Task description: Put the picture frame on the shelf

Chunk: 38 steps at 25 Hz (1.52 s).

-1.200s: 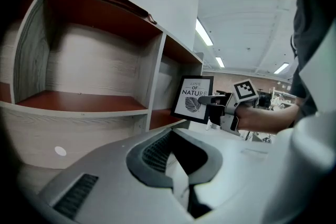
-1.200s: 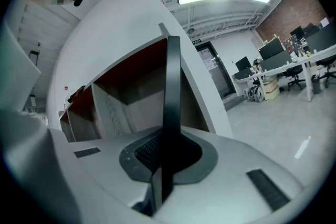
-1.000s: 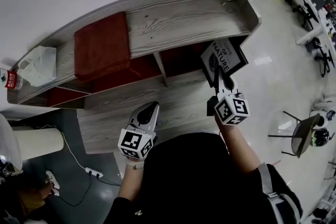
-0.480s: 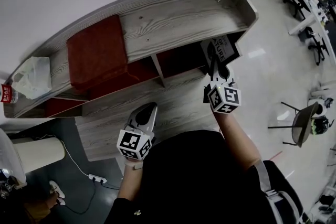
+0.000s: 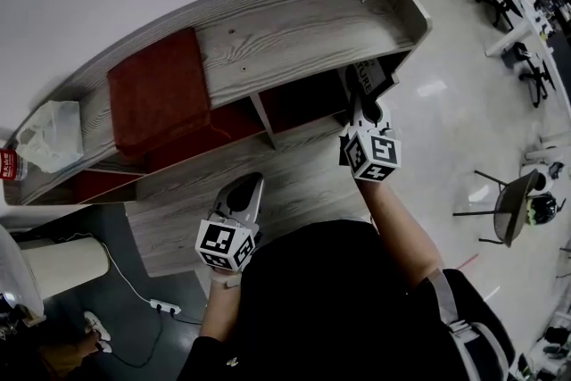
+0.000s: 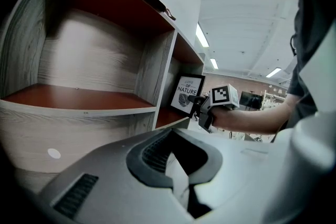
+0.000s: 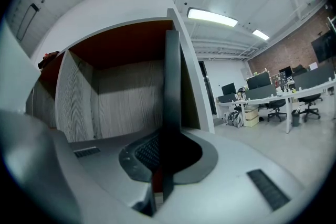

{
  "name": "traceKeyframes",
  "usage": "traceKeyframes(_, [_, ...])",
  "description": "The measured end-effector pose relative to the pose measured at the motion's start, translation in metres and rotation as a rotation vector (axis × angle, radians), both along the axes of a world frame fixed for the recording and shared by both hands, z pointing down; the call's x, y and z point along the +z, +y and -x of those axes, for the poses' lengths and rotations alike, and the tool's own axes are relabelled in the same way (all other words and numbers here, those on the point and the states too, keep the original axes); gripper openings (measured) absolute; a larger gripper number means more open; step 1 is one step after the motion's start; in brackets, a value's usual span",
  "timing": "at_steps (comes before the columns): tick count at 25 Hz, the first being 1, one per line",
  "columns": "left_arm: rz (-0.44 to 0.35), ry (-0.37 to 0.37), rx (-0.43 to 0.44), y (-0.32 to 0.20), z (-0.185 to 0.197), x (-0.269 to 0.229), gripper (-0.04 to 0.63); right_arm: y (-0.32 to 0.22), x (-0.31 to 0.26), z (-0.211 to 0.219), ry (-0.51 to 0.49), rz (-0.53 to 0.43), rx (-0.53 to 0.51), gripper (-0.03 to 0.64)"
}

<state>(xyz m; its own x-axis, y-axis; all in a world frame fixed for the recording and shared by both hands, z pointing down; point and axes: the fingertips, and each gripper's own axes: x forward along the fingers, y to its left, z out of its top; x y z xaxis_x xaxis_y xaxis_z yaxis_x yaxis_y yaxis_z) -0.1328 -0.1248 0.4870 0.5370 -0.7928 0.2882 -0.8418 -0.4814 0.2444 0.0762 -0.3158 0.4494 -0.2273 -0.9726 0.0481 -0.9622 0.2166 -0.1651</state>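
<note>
Placing step, pretty much mid-insert. The picture frame is pinched edge-on in the right gripper, with the jaws clamped tight on it. It's held upright at the mouth of the end compartment of the shelf, straight ahead of the jaws. Whether its bottom is touching the board yet can't be told.

Next move, as a guess: the frame needs to be eased further forward, set down on the compartment floor, tilted back a bit so it stands, then let go.

Room is tight-ish. The side wall is just right of the frame and the top board's underside is close above it. More space is left open on the left, toward the divider.

The left gripper is closed on nothing and parked well apart, off to the right gripper's left.
</note>
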Motion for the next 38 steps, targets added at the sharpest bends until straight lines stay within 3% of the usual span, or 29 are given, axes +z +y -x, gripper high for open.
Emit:
traceKeyframes(13, [0.012, -0.011, -0.024, 0.009, 0.004, 0.003, 0.008, -0.009, 0.011, 0.004, 0.015, 0.022, -0.026, 0.012])
traceKeyframes(18, [0.008, -0.011, -0.026, 0.009, 0.004, 0.002, 0.008, -0.008, 0.007, 0.009, 0.001, 0.042, -0.034, 0.087])
traceKeyframes(23, [0.003, -0.011, -0.020, 0.009, 0.003, 0.000, 0.008, -0.003, 0.005, 0.008, 0.004, 0.044, -0.041, 0.110])
traceKeyframes(31, [-0.001, -0.007, 0.011, 0.013, -0.004, 0.000, 0.008, 0.017, -0.001, -0.011, 0.001, 0.046, -0.025, 0.123])
traceKeyframes(38, [-0.019, -0.004, 0.030, 0.012, -0.008, -0.008, 0.008, 0.050, -0.007, -0.027, 0.069, 0.035, -0.037, 0.127])
